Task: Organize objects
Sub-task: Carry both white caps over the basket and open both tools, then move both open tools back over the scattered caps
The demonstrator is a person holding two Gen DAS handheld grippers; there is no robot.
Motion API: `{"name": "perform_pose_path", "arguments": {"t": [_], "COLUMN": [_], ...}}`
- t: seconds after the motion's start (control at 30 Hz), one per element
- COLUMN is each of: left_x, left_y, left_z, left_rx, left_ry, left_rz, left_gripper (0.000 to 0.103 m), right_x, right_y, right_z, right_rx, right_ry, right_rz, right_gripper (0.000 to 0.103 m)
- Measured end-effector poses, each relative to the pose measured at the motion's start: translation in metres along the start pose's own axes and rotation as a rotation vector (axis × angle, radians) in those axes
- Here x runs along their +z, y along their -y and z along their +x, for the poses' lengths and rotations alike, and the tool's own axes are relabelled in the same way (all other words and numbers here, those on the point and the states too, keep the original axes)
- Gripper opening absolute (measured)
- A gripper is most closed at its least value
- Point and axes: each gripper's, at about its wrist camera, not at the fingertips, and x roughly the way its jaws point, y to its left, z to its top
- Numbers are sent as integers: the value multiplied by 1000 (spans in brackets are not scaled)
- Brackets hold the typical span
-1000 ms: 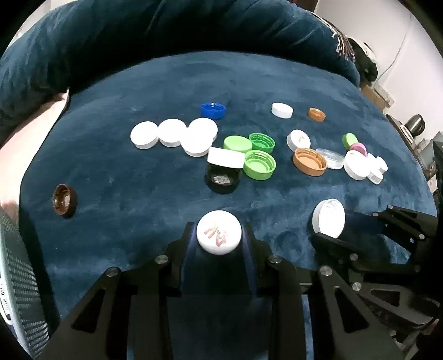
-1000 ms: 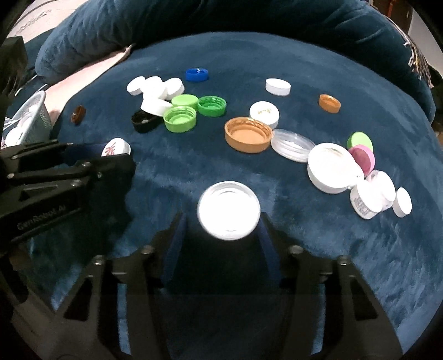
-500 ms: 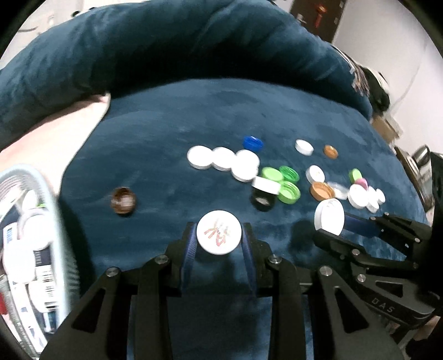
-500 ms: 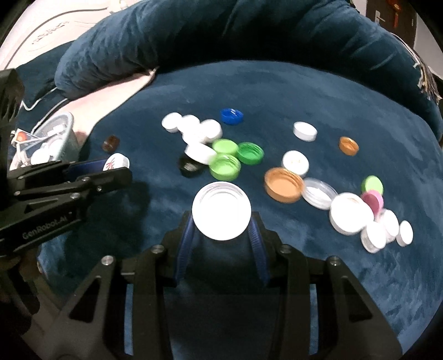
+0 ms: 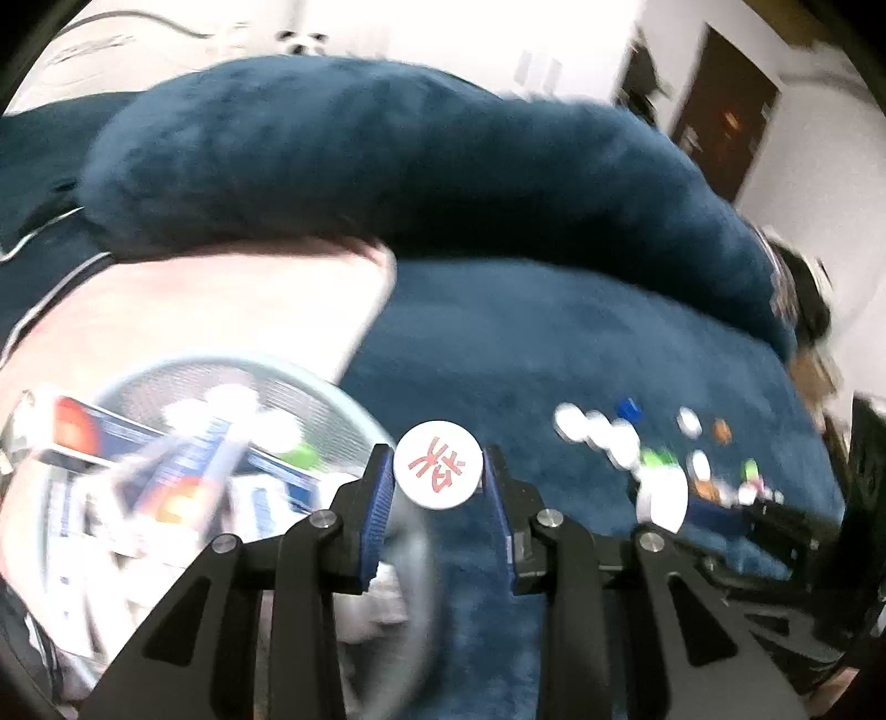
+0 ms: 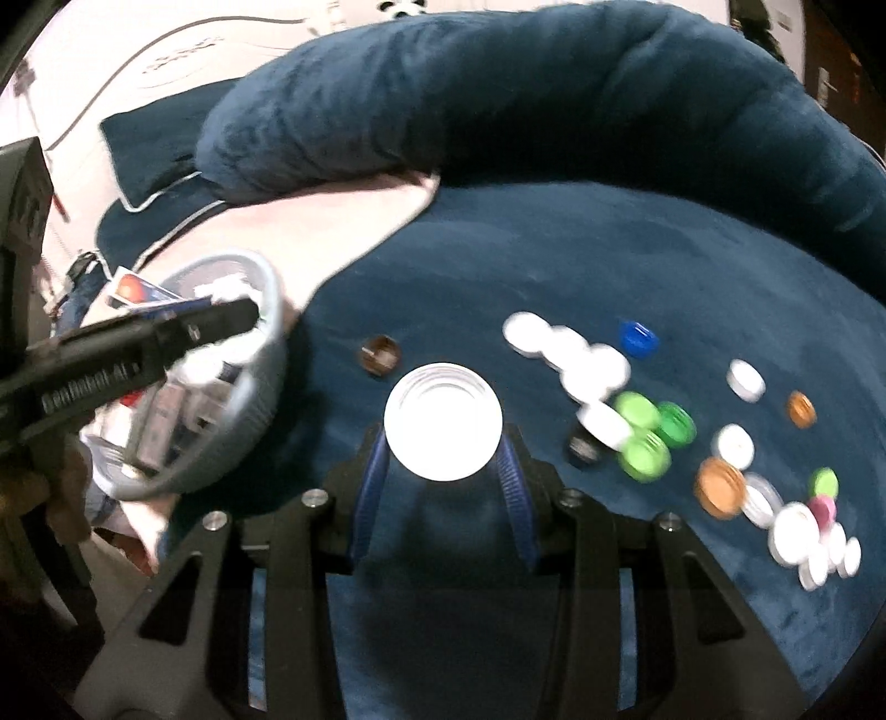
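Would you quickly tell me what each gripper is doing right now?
Left gripper: shut on a white cap with red characters.
Right gripper: shut on a plain white cap, hollow side up.

Your setting, itemised. Seat: dark blue plush cushion (image 6: 637, 266) across the centre of the frame. Backrest: a thick blue plush bolster (image 6: 498, 88) curving along the top. Pale pink cloth (image 5: 194, 310) at your middle left. White wall (image 5: 443, 27) at top, brightly lit. Dark brown door (image 5: 725, 111), upper right, blurred.
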Motion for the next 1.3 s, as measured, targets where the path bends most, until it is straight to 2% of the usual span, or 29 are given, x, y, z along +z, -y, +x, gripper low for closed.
{"name": "perform_pose_path", "arguments": {"t": [0.17, 0.27, 0.47, 0.5, 0.53, 0.57, 0.6, 0.63, 0.67, 0.8, 1.03, 1.3], "left_x": [22, 30, 35, 34, 34, 33, 31, 29, 28, 23, 20, 22], "left_y": [-62, -92, -118, -117, -117, -117, -117, -116, -113, -110, -92, -65], "left_z": [-10, -14, -14, -13, -11, -10, -11, -13, -15, -16, -18, -14], "left_rx": [100, 119, 149, 153, 159, 172, 191, 204, 215, 234, 232, 220], "left_ry": [-5, 12, 42, 40, 34, 27, 27, 33, 39, 28, 26, 13], "left_rz": [-96, -168, -217, -215, -211, -205, -197, -187, -179, -158, -111, -56], "left_gripper": [33, 33, 34, 39, 60, 85, 92, 97, 97, 102, 102, 102], "right_x": [29, 47, 73, 75, 78, 81, 83, 83, 82, 73, 63, 58], "right_y": [-31, -55, -94, -96, -97, -97, -96, -92, -87, -70, -41, -16], "right_z": [10, 21, 39, 39, 42, 45, 48, 48, 45, 35, 23, 5], "right_rx": [82, 135, 214, 240, 278, 317, 337, 340, 340, 269, 142, 88], "right_ry": [21, 22, 25, 31, 34, 29, 19, 21, 33, 45, 54, 79], "right_rz": [8, 12, -3, 2, 10, 25, 51, 73, 94, 94, 83, 91], "right_gripper": [41, 41, 42, 42, 43, 51, 66, 73, 82, 103, 103, 103]}}
